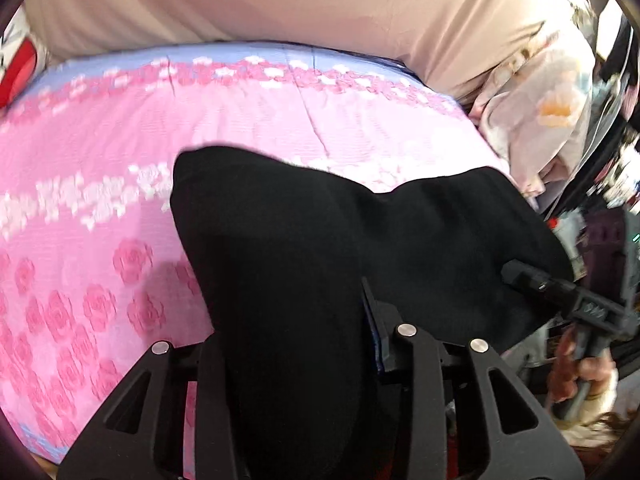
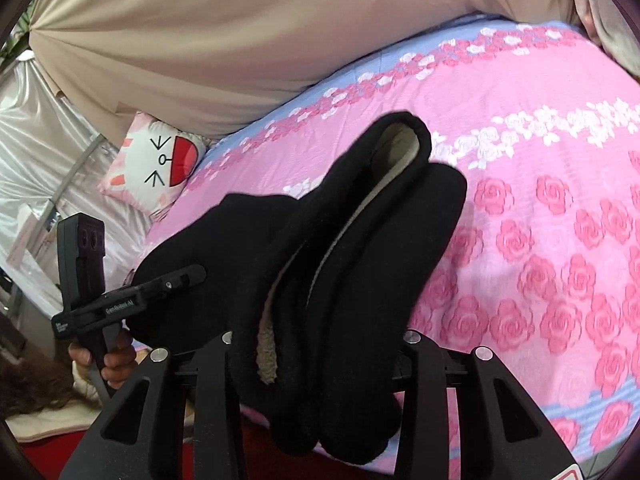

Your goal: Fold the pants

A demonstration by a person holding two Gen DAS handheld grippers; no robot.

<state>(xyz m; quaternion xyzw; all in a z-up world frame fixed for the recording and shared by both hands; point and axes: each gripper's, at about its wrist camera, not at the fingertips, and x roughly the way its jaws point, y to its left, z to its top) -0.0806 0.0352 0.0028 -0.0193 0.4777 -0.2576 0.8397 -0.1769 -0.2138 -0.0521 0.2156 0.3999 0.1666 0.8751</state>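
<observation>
Black pants (image 1: 304, 216) with a pale fleece lining (image 2: 394, 142) hang bunched over the pink rose bedspread (image 1: 100, 160). My left gripper (image 1: 292, 320) is shut on one thick fold of them, and the cloth fills the gap between its fingers. My right gripper (image 2: 316, 340) is shut on another thick bundle of the pants (image 2: 360, 240), whose cuffs stick up past the fingers. In the left wrist view the right gripper (image 1: 510, 272) bites the cloth's right edge. In the right wrist view the left gripper (image 2: 200, 270) grips the cloth at the left, with a hand (image 2: 116, 356) on its handle.
The bedspread (image 2: 540, 208) covers the whole bed. A beige curtain (image 1: 280, 0) hangs behind it. A cartoon-face cushion (image 2: 160, 164) lies at the bed's far left corner. A floral pillow (image 1: 536, 120) and dark clutter (image 1: 616, 160) sit at the bed's right side.
</observation>
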